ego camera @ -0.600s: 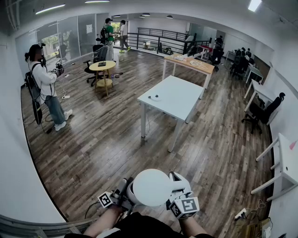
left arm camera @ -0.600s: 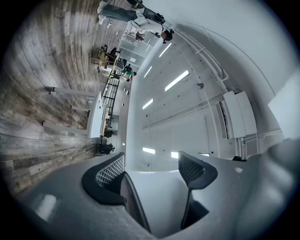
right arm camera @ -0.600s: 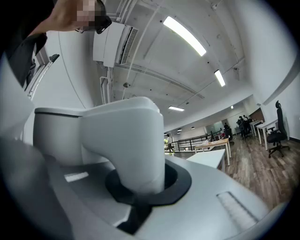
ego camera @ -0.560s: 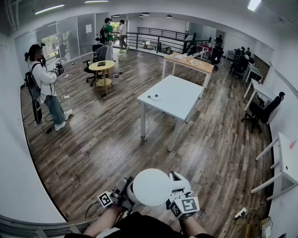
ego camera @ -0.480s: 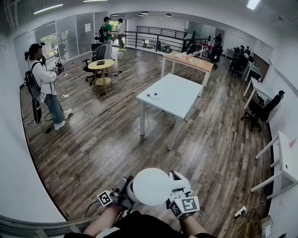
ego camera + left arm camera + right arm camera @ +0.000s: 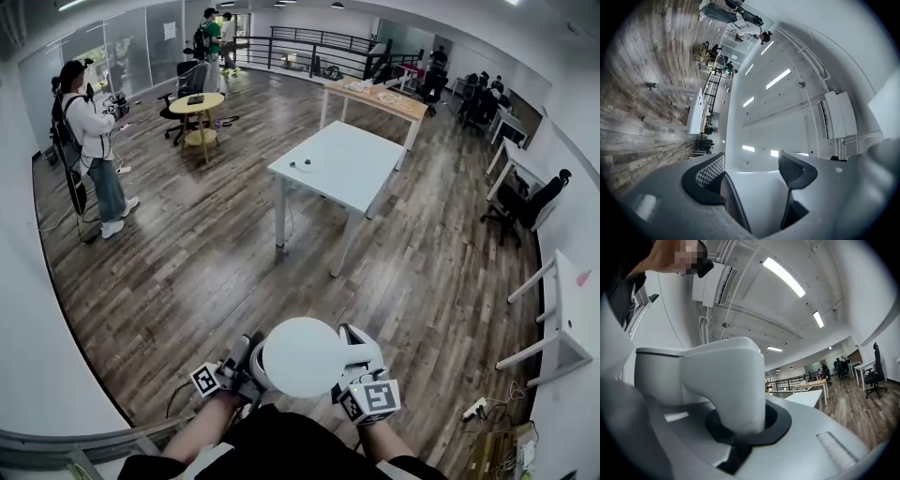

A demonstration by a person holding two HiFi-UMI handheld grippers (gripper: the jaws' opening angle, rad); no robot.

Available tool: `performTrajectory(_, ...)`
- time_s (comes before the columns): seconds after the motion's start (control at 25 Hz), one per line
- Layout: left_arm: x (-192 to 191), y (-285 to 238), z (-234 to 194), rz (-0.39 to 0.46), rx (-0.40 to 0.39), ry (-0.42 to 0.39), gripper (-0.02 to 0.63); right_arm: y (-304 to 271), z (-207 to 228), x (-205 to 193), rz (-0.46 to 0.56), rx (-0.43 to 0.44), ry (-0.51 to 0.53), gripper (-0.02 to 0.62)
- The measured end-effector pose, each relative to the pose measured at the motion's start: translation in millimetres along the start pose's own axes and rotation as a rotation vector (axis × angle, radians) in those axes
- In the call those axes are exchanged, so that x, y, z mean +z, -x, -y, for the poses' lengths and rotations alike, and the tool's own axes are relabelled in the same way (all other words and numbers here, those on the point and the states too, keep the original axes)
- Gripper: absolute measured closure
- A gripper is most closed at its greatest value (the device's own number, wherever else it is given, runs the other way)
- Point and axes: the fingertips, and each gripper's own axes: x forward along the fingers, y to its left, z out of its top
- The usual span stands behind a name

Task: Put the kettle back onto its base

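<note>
Low in the head view, kettle (image 6: 302, 356) sits between left hand-held gripper (image 6: 242, 367) and right hand-held gripper (image 6: 354, 367), off any support. Surface (image 6: 361, 192) stands well ahead, carrying something small, probably the base (image 6: 302, 165). Left gripper view: jaws wide apart, kettle body between, unclamped. Right gripper view: jaws clamped on handle (image 6: 729, 380). Carry and placement remain. Room: wood floor (image 6: 187, 272), open office.

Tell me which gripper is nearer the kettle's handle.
Right. The right gripper is shut on the handle itself; the left gripper is at the kettle's opposite side, away from the handle, fingers spread wide.
</note>
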Motion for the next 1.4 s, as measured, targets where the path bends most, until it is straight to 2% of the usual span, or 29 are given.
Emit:
performTrajectory(0.4,0,-20,-6,-0.020,0.004,0.007,0.249,-9,11,7,0.003,-0.009,0.006,0.591)
performTrajectory(0.64,-19,-27,-22,-0.027,0.008,0.036,0.249,1,32,7,-0.012,-0.039,0.020,0.590)
performTrajectory(0.96,-51,-46,-33,-0.058,0.012,0.020,0.249,20,63,17,0.002,-0.044,0.030,0.591)
performTrajectory(1.24,-56,-53,-49,-0.101,0.085,-0.010,0.249,14,74,5,-0.027,-0.033,0.025,0.591)
performTrajectory(1.4,-44,-69,-59,-0.118,0.094,-0.016,0.250,-8,78,9,-0.020,-0.041,0.049,0.591)
